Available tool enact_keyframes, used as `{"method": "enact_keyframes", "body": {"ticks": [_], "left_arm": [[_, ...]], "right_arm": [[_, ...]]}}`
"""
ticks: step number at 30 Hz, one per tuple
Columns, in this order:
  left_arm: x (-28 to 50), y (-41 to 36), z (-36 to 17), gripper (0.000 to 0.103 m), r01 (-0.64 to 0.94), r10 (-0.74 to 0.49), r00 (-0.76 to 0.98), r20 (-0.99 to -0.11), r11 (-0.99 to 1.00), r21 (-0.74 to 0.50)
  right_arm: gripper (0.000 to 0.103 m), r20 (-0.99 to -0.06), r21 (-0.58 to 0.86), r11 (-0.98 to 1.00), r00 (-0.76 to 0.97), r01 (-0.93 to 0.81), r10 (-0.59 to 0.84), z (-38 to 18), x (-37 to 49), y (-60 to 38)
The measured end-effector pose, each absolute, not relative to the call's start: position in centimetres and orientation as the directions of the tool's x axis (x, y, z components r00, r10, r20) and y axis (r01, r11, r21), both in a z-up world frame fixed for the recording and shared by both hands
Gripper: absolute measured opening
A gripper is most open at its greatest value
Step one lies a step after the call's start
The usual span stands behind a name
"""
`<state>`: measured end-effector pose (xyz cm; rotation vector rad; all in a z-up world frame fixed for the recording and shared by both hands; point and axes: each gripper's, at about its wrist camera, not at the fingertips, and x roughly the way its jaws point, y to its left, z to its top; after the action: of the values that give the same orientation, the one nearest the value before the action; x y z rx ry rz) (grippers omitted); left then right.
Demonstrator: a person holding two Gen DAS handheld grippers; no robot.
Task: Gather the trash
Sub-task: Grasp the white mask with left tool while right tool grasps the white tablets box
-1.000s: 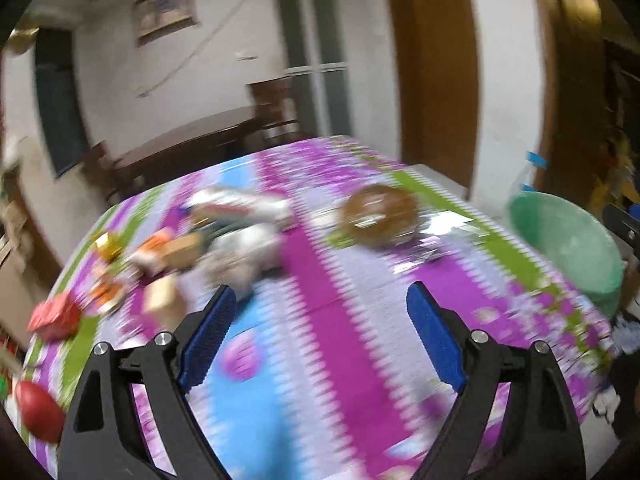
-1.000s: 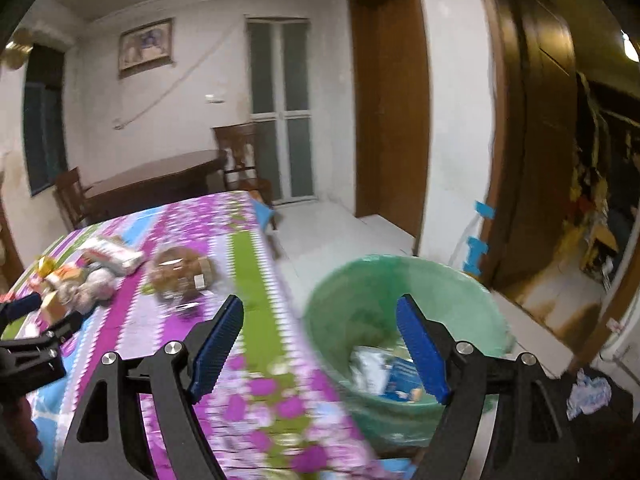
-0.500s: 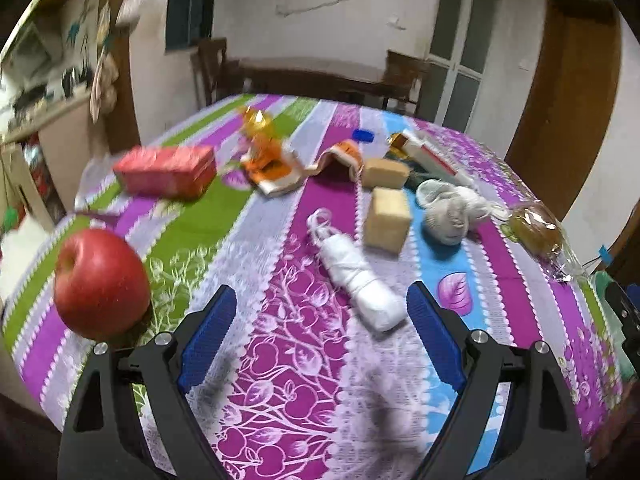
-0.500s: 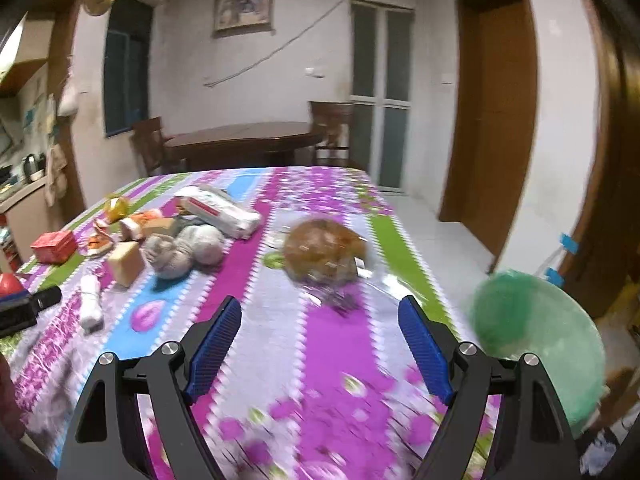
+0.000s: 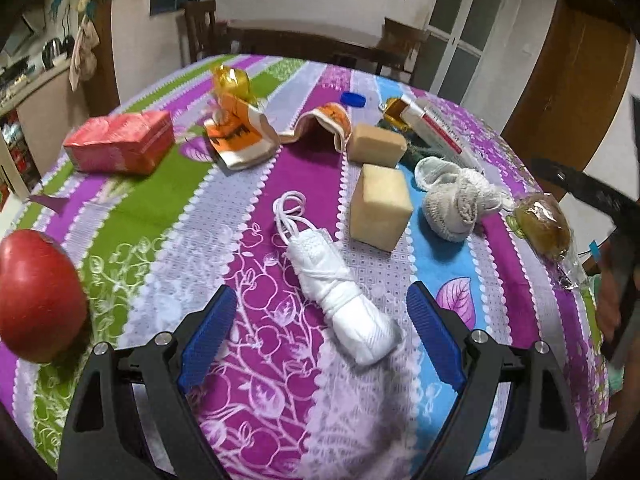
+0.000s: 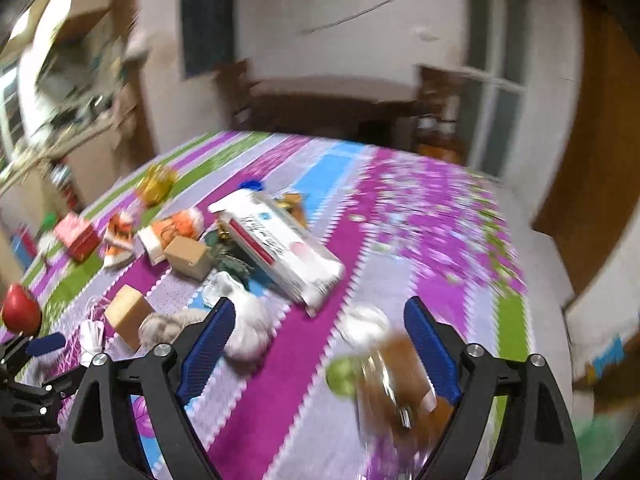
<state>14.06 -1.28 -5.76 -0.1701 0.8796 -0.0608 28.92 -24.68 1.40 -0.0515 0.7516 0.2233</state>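
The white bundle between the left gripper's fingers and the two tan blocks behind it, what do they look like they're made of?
White bundle: soft matte cloth or gauze, judging by the woven texture and string wrapping. Tan blocks: probably soap or foam, smooth, dull and square-edged; unclear which.

The near part of the tablecloth ahead of the left gripper is bare on its left side up to the apple. A white bundle lies between its fingers. Beyond, two tan blocks, a sock and wrappers crowd the centre. The far right cloth is bare.
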Motion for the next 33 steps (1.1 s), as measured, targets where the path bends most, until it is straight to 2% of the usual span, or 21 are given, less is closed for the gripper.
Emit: {"method": "enact_keyframes", "body": {"ticks": [7,9,13,14,15,18,20,23,26,28,30,33], "left_arm": [[15.6,-1.5,-6.5,0.071,-0.006,-0.143,0.614,-0.776,0.983,-0.185],[15.8,-1.5,-6.5,0.068,-0.003,-0.147,0.614,-0.776,0.982,-0.188],[16.0,-1.4,-6.5,0.066,0.005,-0.156,0.615,-0.773,0.981,-0.194],[16.0,-1.4,-6.5,0.064,0.005,-0.157,0.616,-0.772,0.981,-0.195],[16.0,-1.3,-6.5,0.062,0.005,-0.157,0.617,-0.771,0.981,-0.196],[15.9,-0.9,-6.5,0.057,0.001,-0.165,0.621,-0.766,0.978,-0.21],[15.9,-0.5,-6.5,0.055,0.002,-0.174,0.622,-0.763,0.975,-0.221],[15.8,-0.2,-6.5,0.053,0.002,-0.184,0.623,-0.76,0.972,-0.234],[15.7,-0.4,-6.5,0.051,0.002,-0.176,0.625,-0.76,0.975,-0.224],[15.8,-0.5,-6.6,0.046,0.007,-0.178,0.625,-0.76,0.975,-0.223],[15.8,-0.5,-6.6,0.034,0.031,-0.211,0.619,-0.756,0.969,-0.244],[15.9,-0.6,-6.6,0.032,0.046,-0.219,0.618,-0.755,0.969,-0.243]], "right_arm": [[0.088,-0.789,0.008,0.909,0.556,-0.417,0.262,-0.2,36.8,-21.6],[0.093,-0.809,0.005,0.89,0.521,-0.457,0.272,-0.7,38.4,-20.9],[0.093,-0.861,0.016,0.894,0.448,-0.447,0.239,-3.1,42.0,-20.2],[0.086,-0.87,0.039,0.896,0.426,-0.442,0.248,-3.6,42.3,-20.1],[0.069,-0.881,0.076,0.895,0.39,-0.44,0.266,-4.3,42.4,-20.1],[0.054,-0.888,0.019,0.884,0.399,-0.468,0.231,-4.4,40.3,-18.7],[0.052,-0.873,-0.037,0.856,0.434,-0.516,0.224,-2.9,37.1,-17.4],[0.052,-0.818,0.002,0.83,0.477,-0.557,0.321,0.5,32.5,-17.5],[0.052,-0.744,-0.025,0.89,0.603,-0.456,0.288,4.2,28.6,-19.4],[0.052,-0.678,0.035,0.933,0.677,-0.359,0.286,6.3,25.9,-21.8],[0.053,-0.641,0.07,0.958,0.723,-0.28,0.258,7.2,23.1,-23.4],[0.054,-0.588,0.079,0.981,0.786,-0.179,0.191,7.7,18.2,-24.7]]}}
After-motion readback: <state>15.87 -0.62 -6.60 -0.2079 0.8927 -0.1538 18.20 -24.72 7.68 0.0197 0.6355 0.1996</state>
